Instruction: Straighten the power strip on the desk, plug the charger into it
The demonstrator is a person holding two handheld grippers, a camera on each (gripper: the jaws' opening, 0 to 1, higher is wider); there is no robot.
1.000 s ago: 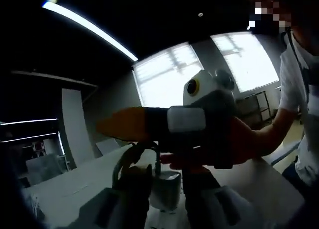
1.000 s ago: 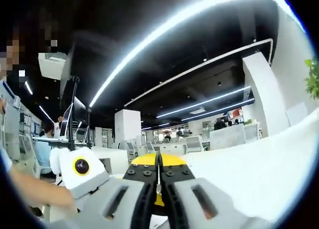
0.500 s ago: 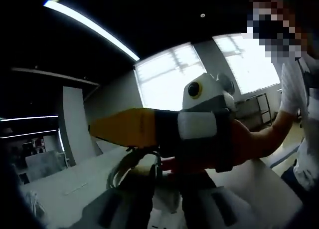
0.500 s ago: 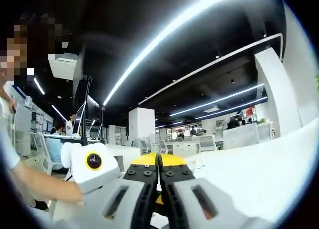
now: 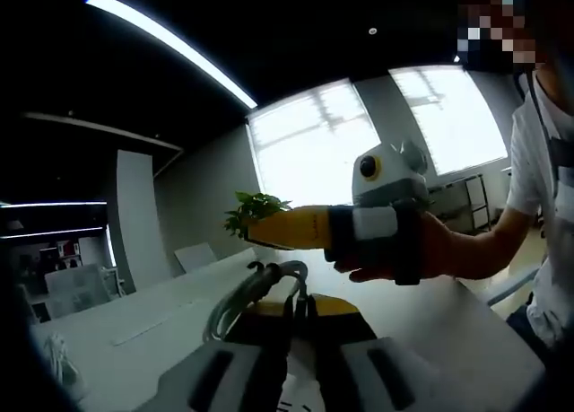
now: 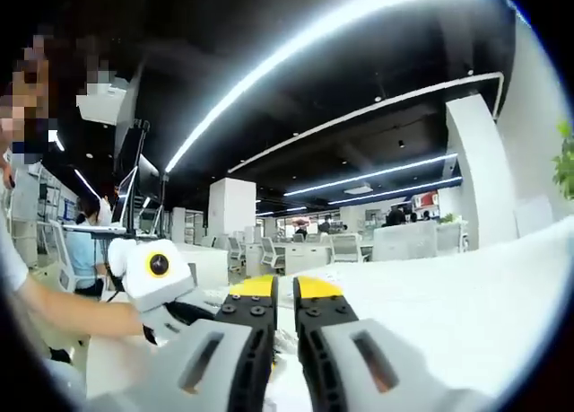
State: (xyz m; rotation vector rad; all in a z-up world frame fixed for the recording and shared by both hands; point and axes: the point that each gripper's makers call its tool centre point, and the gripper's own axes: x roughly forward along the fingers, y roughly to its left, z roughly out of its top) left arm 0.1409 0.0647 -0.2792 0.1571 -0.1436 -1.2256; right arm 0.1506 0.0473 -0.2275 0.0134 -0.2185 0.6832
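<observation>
In the left gripper view my left gripper (image 5: 300, 309) has its yellow-tipped jaws drawn close together. A grey charger cable (image 5: 235, 297) loops up from between them. Just beyond, a hand (image 5: 421, 250) holds my right gripper (image 5: 258, 234) level above the white desk (image 5: 134, 322), its yellow jaws pointing left. In the right gripper view my right gripper (image 6: 286, 291) shows a narrow slit between its jaws, with nothing in it. My left gripper (image 6: 184, 311) comes in low on the left over the desk (image 6: 466, 295).
A green plant (image 5: 254, 206) stands behind the right gripper's jaw tips, against bright windows (image 5: 314, 143). The person's arm (image 6: 54, 313) reaches in from the left. Rows of office desks and chairs (image 6: 296, 250) and a white pillar (image 6: 229, 223) lie far behind.
The white charger block seen earlier between my left jaws is out of sight and those jaws stand closer. My right jaws have parted a little. The right gripper has drawn away in the left gripper view.
</observation>
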